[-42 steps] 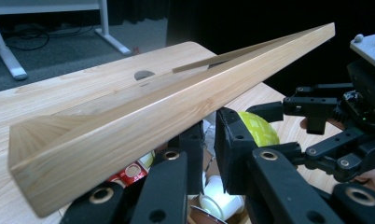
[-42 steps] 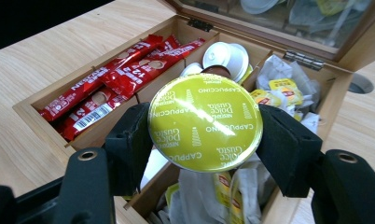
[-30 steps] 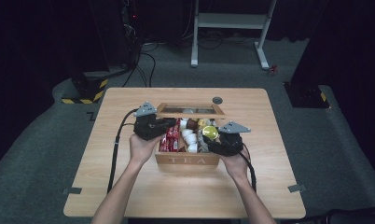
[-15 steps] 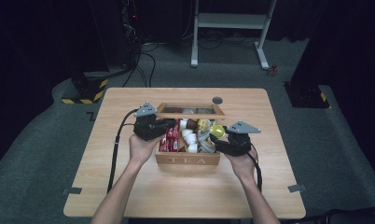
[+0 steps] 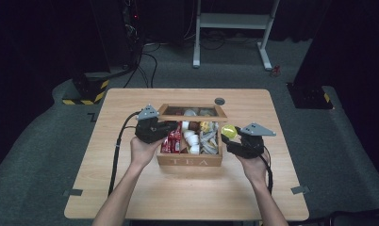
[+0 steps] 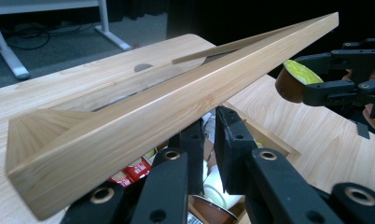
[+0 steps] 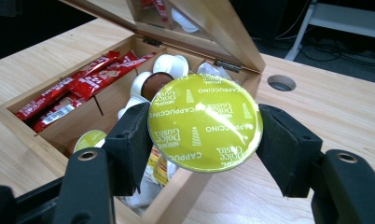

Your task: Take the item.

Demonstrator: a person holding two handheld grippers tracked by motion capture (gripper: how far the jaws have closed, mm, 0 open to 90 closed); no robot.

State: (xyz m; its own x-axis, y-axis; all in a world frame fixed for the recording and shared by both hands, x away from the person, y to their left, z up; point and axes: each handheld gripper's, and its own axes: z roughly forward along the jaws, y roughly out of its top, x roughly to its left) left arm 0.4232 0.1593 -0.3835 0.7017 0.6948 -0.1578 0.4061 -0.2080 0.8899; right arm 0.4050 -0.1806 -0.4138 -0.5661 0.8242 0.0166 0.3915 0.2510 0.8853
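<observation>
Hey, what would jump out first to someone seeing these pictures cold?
The yellow-green capsule stands out, clamped in the right gripper just past the right edge of the wooden tea box. Next, the left gripper props up the box's glass-paned lid over red sachets and white pods.

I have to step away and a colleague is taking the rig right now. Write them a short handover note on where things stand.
Left tool: shut on the tea box lid, holding it propped open at its front edge.
Right tool: shut on a yellow-green cappuccino capsule, held just off the right side of the tea box, above the table.
Box contents: red sachets in the left compartment, white and brown capsules in the middle, another yellow-green capsule near the front.
Done: lid open, one capsule out of the box.
Left: probably set the capsule down on the table; keep the lid held until then.
</observation>
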